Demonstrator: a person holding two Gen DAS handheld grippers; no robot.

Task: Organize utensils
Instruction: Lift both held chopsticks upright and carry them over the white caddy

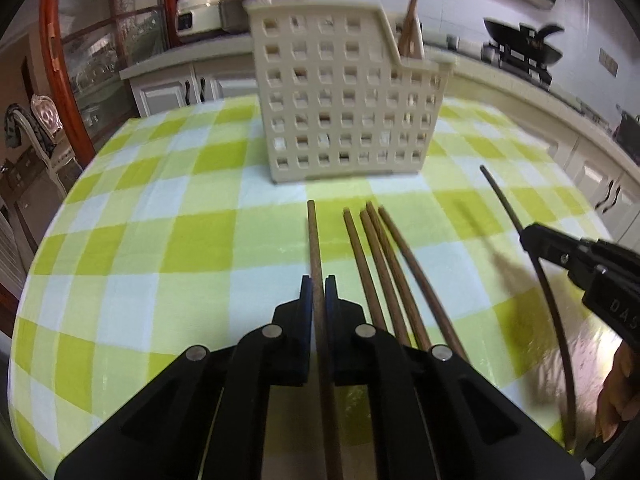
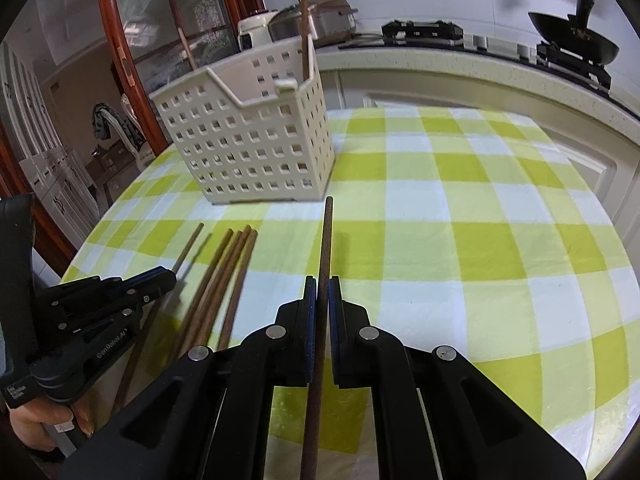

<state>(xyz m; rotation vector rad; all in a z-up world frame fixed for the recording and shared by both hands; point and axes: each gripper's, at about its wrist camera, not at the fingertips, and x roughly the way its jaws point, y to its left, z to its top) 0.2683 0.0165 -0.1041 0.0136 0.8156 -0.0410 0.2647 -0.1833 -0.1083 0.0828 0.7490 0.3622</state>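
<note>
Both tools were busy at once. The left gripper (image 1: 319, 294) was clenched on 1 brown chopstick (image 1: 314, 240), its blue pads pinching the stick partway along so the tip reached out toward the far side of the table. The right gripper (image 2: 322, 300) was likewise clamped on its own darker chopstick (image 2: 327, 240), the shaft running straight between the jaws and pointing at the basket's near right corner. Each grip sat well back from the tip, probably so a long free end could be steered down into an opening.

Between the 2 tools, 4 loose chopsticks (image 1: 380, 264) lay bundled side by side on the green checked tablecloth (image 1: 160, 220), nearly parallel, tips toward the basket. They looked laid out that way so each could be pinched off singly.

The cream perforated basket (image 1: 340, 112) stood upright at the far middle of the table, just beyond the stick tips. At least 2 sticks (image 1: 412, 20) were already leaning inside it, so the sorting was partly done. Its cut-down near right rim offered the easier entry. With 2 sticks raised together, crossing tips near that rim seemed the main risk.
</note>
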